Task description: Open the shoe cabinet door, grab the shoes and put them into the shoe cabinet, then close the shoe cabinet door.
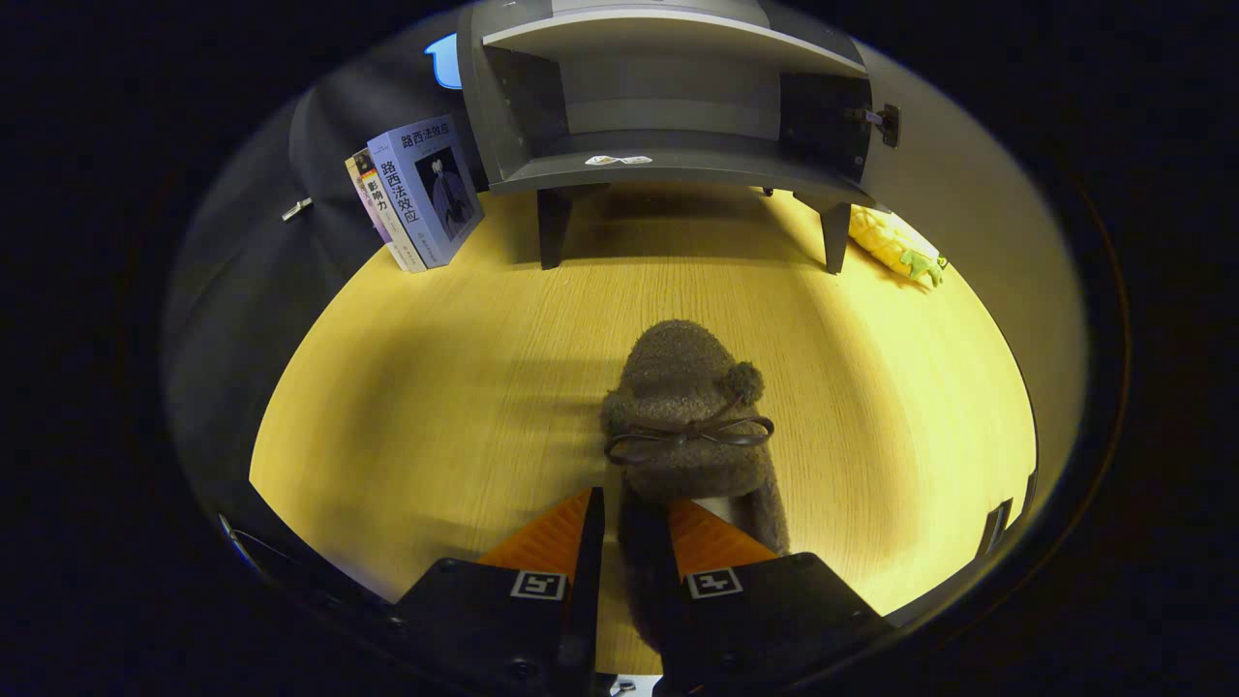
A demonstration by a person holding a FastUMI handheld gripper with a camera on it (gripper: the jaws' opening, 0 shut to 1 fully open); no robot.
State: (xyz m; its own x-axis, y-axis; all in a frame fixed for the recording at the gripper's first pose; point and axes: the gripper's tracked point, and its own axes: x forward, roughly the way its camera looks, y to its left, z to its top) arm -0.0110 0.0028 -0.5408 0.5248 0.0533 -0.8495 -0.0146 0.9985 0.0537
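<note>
Fuzzy brown shoe (687, 416) with bow, heel wall between jaws, toe toward open grey shoe cabinet (668, 106)

A light wooden tabletop (436, 387) with fine grain is seen under warm light. At its far left, a few upright paperback books (416, 194) are stood leaning against the dark wall, a pale blue-grey cover facing outward. At the far right, a yellow plush toy with green leaves (895, 247) is laid on the wood.
</note>
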